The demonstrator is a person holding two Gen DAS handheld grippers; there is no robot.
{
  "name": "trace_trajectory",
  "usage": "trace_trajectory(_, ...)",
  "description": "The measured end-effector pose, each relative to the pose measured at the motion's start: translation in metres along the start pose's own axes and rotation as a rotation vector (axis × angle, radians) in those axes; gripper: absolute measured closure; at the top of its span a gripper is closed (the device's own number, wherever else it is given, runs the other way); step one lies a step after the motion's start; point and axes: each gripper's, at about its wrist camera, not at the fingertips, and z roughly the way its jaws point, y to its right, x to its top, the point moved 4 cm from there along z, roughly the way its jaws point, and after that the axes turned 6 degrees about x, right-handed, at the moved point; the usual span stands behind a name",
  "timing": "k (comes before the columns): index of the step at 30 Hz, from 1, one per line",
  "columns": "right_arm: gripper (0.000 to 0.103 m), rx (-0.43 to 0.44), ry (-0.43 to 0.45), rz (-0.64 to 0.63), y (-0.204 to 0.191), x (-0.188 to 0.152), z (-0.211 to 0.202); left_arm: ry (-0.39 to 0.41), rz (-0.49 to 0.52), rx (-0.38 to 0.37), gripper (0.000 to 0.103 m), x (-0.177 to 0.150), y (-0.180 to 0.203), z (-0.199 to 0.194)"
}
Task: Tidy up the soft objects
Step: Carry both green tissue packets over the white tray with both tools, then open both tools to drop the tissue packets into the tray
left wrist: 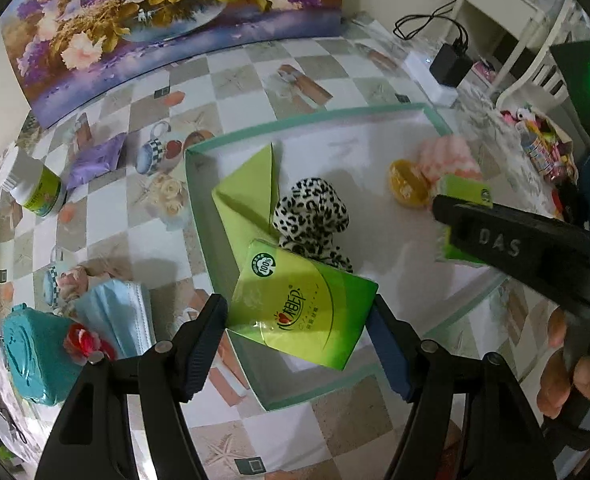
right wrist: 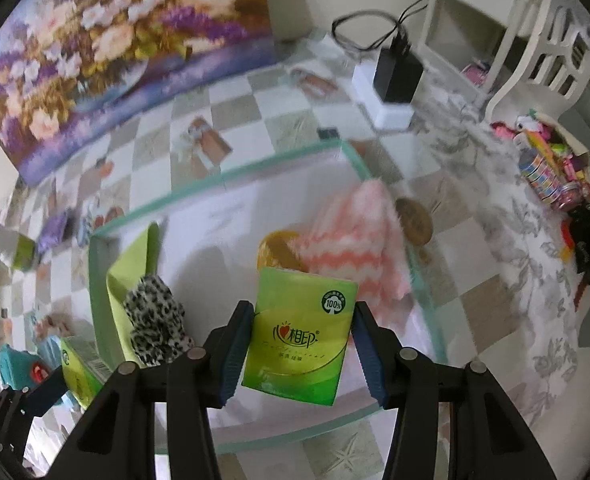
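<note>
A white tray with a green rim (left wrist: 307, 118) (right wrist: 223, 178) lies on the checkered tablecloth. In it are a green cloth (left wrist: 247, 196) (right wrist: 135, 264), a leopard-print soft item (left wrist: 315, 216) (right wrist: 155, 320), a yellow item (left wrist: 407, 182) (right wrist: 279, 248) and a pink zigzag cloth (left wrist: 447, 156) (right wrist: 359, 240). My left gripper (left wrist: 299, 320) (right wrist: 67, 372) is shut on a green tissue pack (left wrist: 303, 304) (right wrist: 79, 376) over the tray's near left corner. My right gripper (right wrist: 303, 340) (left wrist: 451, 208) is shut on a second green tissue pack (right wrist: 299, 336) (left wrist: 465, 190) above the tray's right half.
Left of the tray lie blue face masks (left wrist: 119, 316), a teal pouch (left wrist: 31, 356), a small red item (left wrist: 83, 340), a green-labelled bottle (left wrist: 35, 188) and a purple packet (left wrist: 95, 160). A white power strip with a black adapter (left wrist: 451, 64) (right wrist: 395, 76) sits behind. A hand (left wrist: 567, 380) holds the right gripper.
</note>
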Motion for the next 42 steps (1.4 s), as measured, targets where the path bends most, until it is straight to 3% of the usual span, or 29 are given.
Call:
trace_trajectory(11, 0.05, -0.004, -0.073, -0.026, -0.007, -0.018, 0.021, -0.075, 0.016, -0.015, 0.031, -0.016, 0.011, 0.021)
trace_trajectory(25, 0.05, -0.03, -0.184, -0.046, -0.009, -0.034, 0.057, -0.155, 0.039, 0.017, 0.031, -0.021, 0.021, 0.055)
trace_trajectory(38, 0.048, -0.037, -0.19, -0.034, -0.006, -0.03, 0.064, -0.167, 0.055, -0.003, 0.031, -0.023, 0.027, 0.064)
trace_trajectory(42, 0.042, -0.04, -0.193, -0.026, -0.003, -0.03, 0.062, -0.164, 0.06, -0.017, 0.031, -0.02, 0.03, 0.059)
